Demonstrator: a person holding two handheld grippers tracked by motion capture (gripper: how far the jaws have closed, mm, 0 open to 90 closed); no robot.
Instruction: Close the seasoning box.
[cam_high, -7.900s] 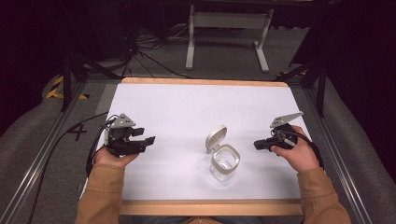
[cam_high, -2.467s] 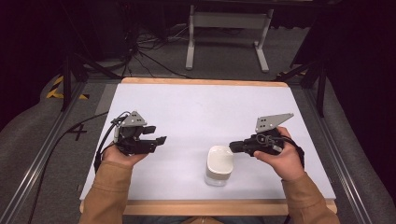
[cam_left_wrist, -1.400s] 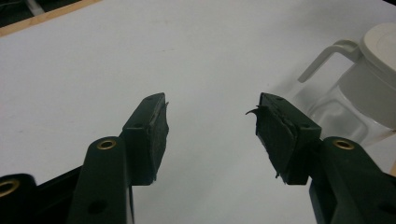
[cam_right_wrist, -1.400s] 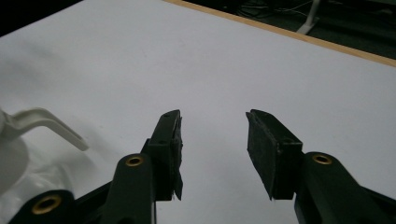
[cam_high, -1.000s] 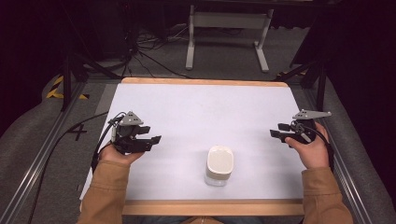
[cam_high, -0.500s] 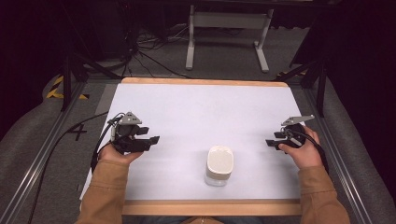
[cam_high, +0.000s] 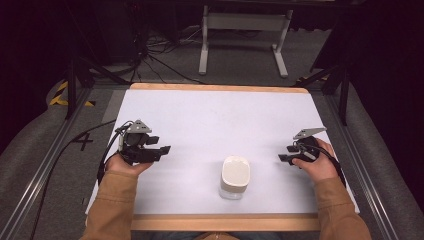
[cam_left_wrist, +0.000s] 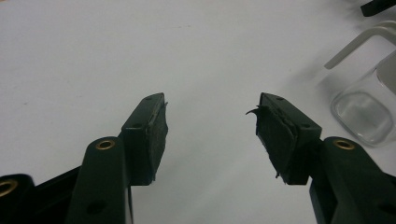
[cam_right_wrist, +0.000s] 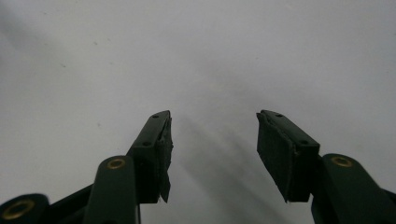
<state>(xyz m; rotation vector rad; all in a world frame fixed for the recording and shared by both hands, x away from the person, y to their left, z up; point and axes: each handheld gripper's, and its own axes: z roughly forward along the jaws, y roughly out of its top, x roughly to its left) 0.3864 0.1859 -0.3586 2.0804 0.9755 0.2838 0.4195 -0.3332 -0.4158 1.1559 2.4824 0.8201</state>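
Table: a white-topped table (cam_high: 215, 125) with a wooden edge at the near and far sides; the top is plain and matt.
Floor: grey carpet (cam_high: 240, 60) lies beyond the table's far edge, with black cables (cam_high: 160, 60) trailing over it.
Stand: a pale metal stand (cam_high: 245, 30) rests on the floor past the table's far edge; the room behind it is dark.
Rails: metal rails (cam_high: 45, 175) run along the table's left and right sides, and a yellow-and-black striped mark lies on the floor beyond the left rail.
Jar: a clear glass jar (cam_high: 234, 177) stands upright on the table near its front edge, about midway between the two hands, with its white lid shut on top. Nothing can be made out inside it. In the left gripper view its clear base and a pale bail arm show at the right edge (cam_left_wrist: 369, 112).
Left gripper: the left gripper (cam_high: 162, 149) is held low over the table, well to the left of the jar, pointing towards it; its jaws are spread with only bare table between them (cam_left_wrist: 210, 126).
Right gripper: the right gripper (cam_high: 283, 158) is held to the right of the jar, apart from it, pointing towards it; its jaws stand apart, gripping nothing (cam_right_wrist: 212, 133).
Arms: both forearms, in tan sleeves (cam_high: 115, 205), come in over the table's front edge.
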